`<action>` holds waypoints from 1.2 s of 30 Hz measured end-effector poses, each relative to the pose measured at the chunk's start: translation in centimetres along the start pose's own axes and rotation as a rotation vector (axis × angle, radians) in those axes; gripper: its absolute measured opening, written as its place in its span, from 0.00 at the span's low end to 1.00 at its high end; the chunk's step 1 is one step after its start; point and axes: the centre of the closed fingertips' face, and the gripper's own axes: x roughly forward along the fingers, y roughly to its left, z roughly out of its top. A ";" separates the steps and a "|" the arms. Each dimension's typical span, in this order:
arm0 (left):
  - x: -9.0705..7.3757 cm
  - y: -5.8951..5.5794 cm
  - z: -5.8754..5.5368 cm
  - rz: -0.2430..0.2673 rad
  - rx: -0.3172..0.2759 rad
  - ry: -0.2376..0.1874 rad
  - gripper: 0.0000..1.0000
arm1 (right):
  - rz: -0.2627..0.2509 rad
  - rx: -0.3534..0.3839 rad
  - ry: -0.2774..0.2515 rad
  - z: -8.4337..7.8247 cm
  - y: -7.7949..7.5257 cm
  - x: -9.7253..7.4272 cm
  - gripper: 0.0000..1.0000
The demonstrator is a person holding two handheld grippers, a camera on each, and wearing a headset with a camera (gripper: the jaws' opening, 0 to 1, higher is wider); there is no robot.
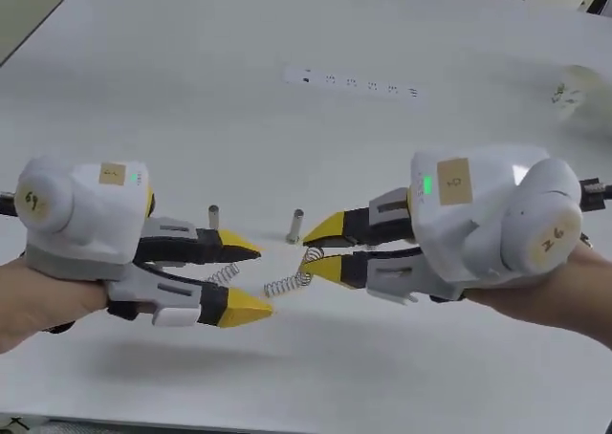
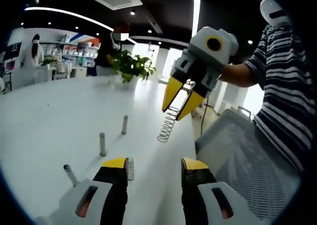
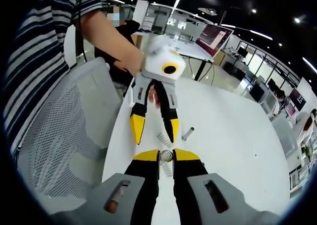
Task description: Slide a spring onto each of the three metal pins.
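Note:
My right gripper [image 1: 314, 247] is shut on one end of a spring [image 1: 287, 276], which hangs down-left toward the table; in the right gripper view the coil [image 3: 166, 159] sits between its jaws. My left gripper [image 1: 251, 277] faces it, open, with a second spring [image 1: 225, 273] lying against one of its jaws. Two short metal pins [image 1: 214, 215] [image 1: 295, 226] stand upright just beyond the tips. In the left gripper view three bare pins [image 2: 125, 124] [image 2: 102, 143] [image 2: 69, 174] stand in a row to the left, and the right gripper [image 2: 181, 106] holds its spring [image 2: 167, 126] above the table.
A white power strip [image 1: 352, 81] lies far back on the white table [image 1: 287, 138]. A mesh chair [image 2: 247, 155] stands by the table edge close to the person. A small pale object [image 1: 574, 90] sits at the far right.

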 end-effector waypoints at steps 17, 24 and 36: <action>-3.2 2.3 -0.8 0.119 -0.042 -0.032 0.57 | -0.023 0.008 0.014 -0.8 -0.6 -0.4 0.07; -3.8 2.7 -1.3 0.144 -0.053 -0.032 0.66 | -0.038 0.021 0.028 -1.6 -1.1 -0.9 0.07; -4.8 3.9 -1.8 0.213 -0.058 -0.038 0.90 | -0.071 0.043 0.055 -3.1 -2.0 -1.6 0.07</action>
